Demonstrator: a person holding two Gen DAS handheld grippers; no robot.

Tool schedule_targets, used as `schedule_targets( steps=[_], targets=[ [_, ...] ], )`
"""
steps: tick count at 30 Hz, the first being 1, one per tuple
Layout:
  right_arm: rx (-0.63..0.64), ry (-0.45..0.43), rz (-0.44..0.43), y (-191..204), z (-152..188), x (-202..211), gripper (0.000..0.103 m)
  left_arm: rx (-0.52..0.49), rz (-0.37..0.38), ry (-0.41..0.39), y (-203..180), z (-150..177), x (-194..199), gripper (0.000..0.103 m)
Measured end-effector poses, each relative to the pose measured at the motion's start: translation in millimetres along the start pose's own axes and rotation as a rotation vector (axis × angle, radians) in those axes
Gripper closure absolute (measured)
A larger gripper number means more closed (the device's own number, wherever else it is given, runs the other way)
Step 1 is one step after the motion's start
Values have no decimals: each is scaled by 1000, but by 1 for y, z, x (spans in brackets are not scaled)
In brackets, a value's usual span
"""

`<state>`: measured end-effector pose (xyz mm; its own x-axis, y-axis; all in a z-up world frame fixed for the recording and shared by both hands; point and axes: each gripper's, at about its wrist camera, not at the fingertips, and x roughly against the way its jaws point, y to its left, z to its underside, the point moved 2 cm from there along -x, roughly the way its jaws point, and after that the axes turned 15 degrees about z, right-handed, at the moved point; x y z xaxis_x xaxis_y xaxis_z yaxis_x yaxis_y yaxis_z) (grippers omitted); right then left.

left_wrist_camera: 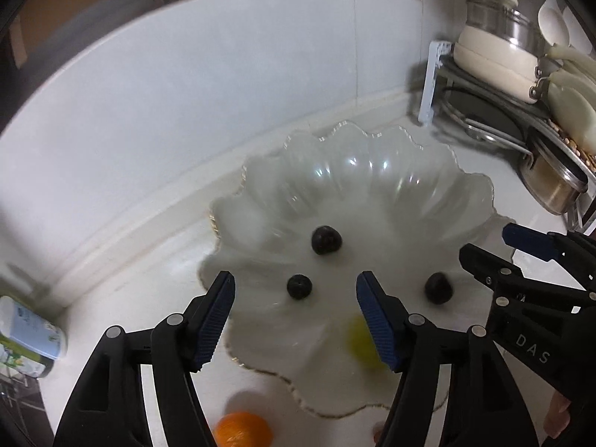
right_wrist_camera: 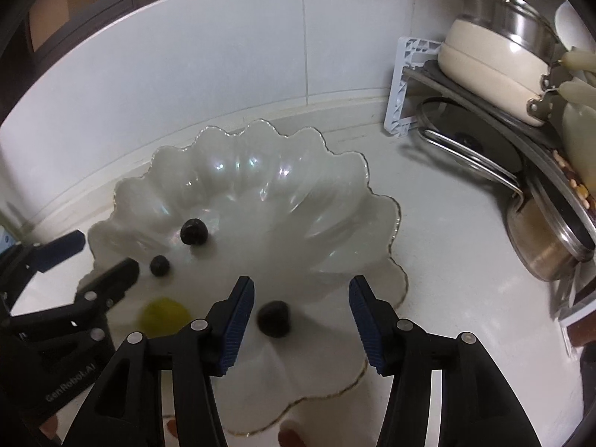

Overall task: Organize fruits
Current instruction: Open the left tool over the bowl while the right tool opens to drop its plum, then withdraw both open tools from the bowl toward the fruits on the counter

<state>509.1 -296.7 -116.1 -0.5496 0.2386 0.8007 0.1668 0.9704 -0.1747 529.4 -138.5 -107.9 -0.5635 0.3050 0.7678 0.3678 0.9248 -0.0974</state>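
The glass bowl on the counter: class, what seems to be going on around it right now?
A person holds two grippers over the scalloped glass bowl, sorting fruit into it. Three dark fruits and a blurred yellow-green fruit lie inside. The left gripper and the right gripper are both open with nothing pressed between the pads. An orange sits on the counter outside the bowl.
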Motion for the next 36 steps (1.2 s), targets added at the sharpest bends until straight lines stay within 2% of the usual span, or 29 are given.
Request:
schedule_targets(
  steps=[11, 21, 31, 36],
  targets=[
    [-28, -111, 20, -8, 9, 60, 49, -1, 17, -105, -8, 4, 59, 36],
    [-65, -162, 10, -12, 26, 110, 49, -33, 11, -188, -18, 17, 114, 36],
    [-101, -218, 10, -16, 47, 157, 49, -39, 35, -242, -23, 39, 159, 36],
    [-107, -236, 10, -16, 56, 174, 49, -57, 24, -260, -25, 50, 176, 36]
  ],
)
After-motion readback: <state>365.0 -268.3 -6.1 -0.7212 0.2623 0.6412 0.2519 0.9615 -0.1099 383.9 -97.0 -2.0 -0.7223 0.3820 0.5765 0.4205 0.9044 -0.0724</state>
